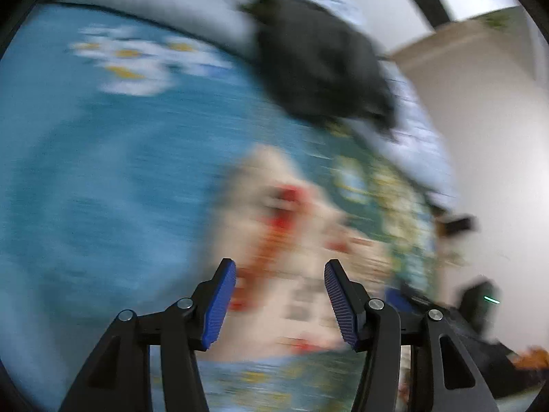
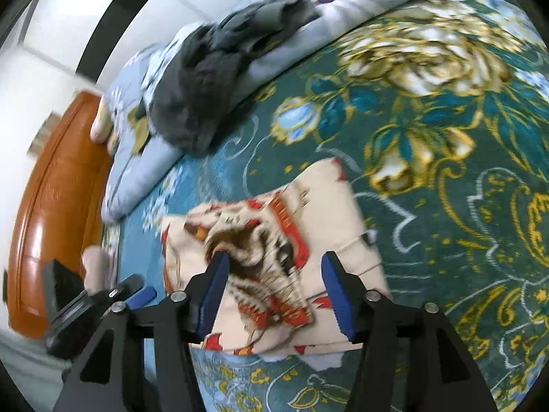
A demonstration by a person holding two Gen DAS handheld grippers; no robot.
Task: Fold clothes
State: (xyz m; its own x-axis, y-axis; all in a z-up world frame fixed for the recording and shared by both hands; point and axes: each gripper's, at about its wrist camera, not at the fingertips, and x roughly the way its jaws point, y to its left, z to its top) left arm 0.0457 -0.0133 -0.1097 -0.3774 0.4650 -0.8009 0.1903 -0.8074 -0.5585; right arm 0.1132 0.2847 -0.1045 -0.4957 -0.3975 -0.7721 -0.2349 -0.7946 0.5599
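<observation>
No legible text, label, brand mark, number or sign is found in either wrist view. The cream garment [image 2: 274, 257] carries red and brown printed figures, but these read as pattern only, and in the left wrist view the same print is too blurred by motion to resolve. The teal bedspread [image 2: 446, 171] bears floral and scroll ornament, with no lettering on it.
</observation>
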